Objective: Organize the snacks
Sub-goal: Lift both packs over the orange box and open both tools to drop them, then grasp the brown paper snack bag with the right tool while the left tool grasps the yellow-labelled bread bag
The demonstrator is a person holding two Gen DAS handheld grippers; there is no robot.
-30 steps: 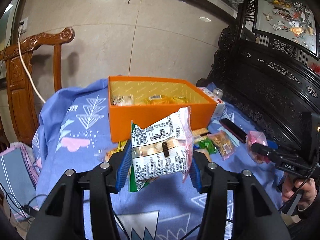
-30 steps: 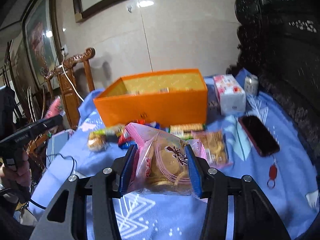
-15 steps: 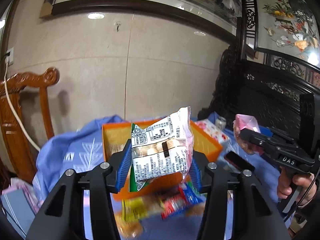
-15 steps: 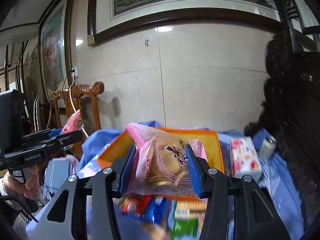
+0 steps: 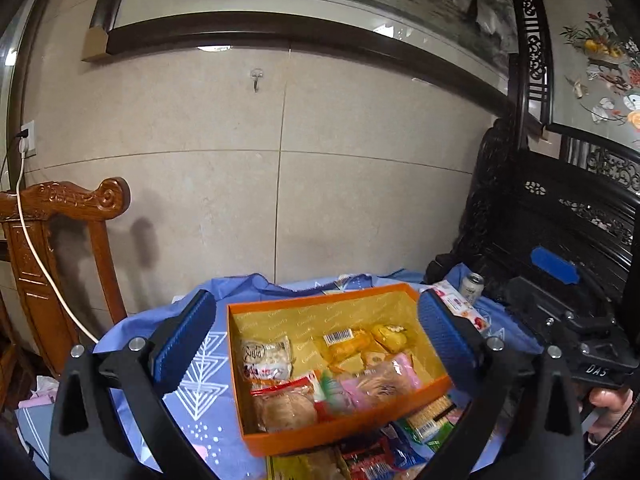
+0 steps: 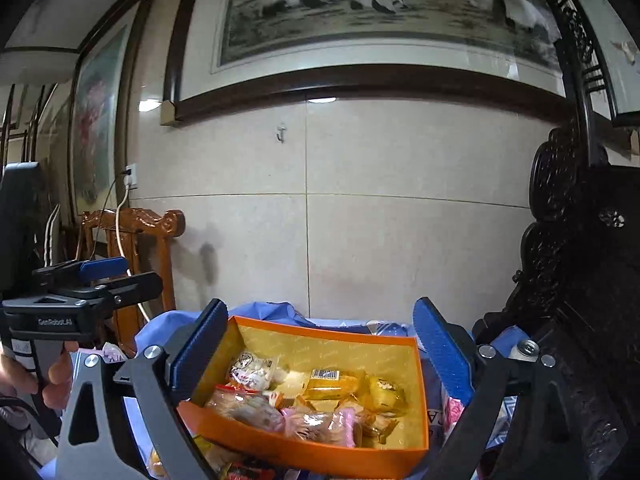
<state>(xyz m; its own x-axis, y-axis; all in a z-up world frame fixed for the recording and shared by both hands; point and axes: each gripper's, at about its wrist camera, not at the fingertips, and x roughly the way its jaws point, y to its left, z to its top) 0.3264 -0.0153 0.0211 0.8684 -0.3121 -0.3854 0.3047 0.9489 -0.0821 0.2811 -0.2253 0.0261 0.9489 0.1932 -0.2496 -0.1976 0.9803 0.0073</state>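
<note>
An orange box (image 5: 344, 432) with a yellow lining sits on the blue cloth and holds several wrapped snacks. A red-edged cracker bag (image 5: 286, 404) and a pink bag (image 5: 384, 384) lie at its near side. My left gripper (image 5: 316, 340) is open and empty above the box. My right gripper (image 6: 320, 348) is also open and empty above the same box (image 6: 312, 456). The pink bag (image 6: 324, 426) lies at the box's near wall in the right wrist view. Loose snacks (image 5: 372, 460) lie in front of the box.
A blue patterned cloth (image 5: 200, 384) covers the table. A carved wooden chair (image 5: 60, 272) stands at the left, dark carved furniture (image 5: 560, 232) at the right. A tissue pack (image 5: 460, 308) and a can (image 5: 474, 282) sit right of the box. A tiled wall is behind.
Both grippers rose over the box and opened. The white printed bag left my left gripper and the pink bag left my right gripper; both now lie in the box.
</note>
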